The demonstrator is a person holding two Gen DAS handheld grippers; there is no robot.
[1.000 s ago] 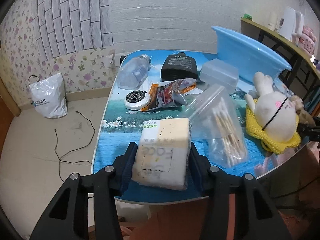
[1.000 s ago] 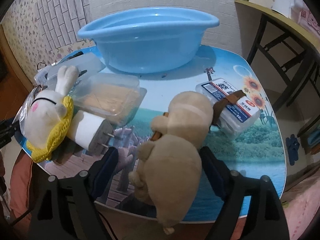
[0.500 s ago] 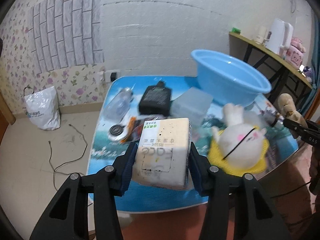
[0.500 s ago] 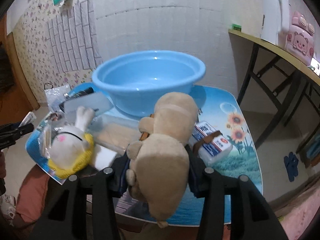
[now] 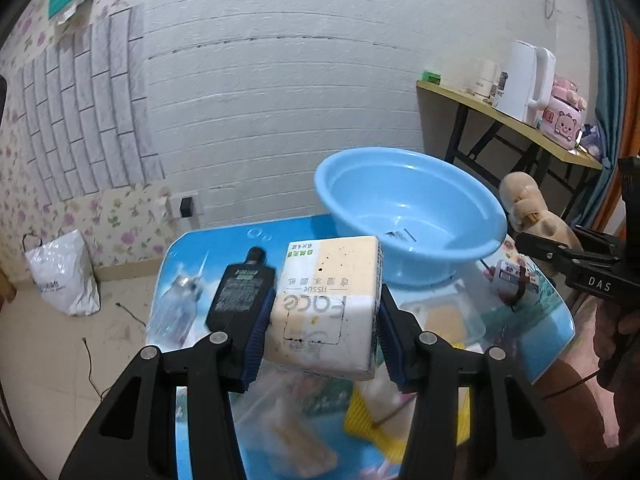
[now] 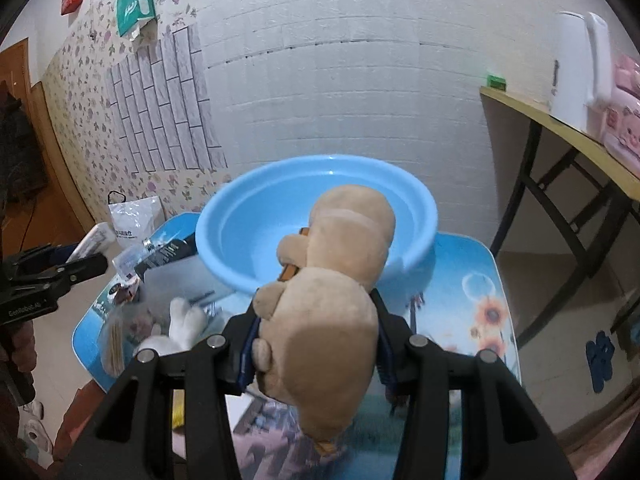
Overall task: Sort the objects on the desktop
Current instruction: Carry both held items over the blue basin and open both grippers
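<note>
Blue plastic basin [image 5: 408, 216] sits at the table's [image 6: 476, 280] far edge, its hollow bare. Left gripper [image 5: 320, 332] clamps a tissue pack [image 5: 328, 308] above the near clutter; right gripper [image 6: 316, 344] squeezes a tan plush toy [image 6: 332, 288] just before the basin's near rim.

I get soft, even indoor light on both wrist feeds, without harsh glare. The fisheye bends the white wall [image 5: 280, 92] and blackens every corner. Clutter on the near worktop [image 5: 304, 432] smears with motion blur; the blue basin [image 6: 256, 224] reads fairly sharp.
</note>
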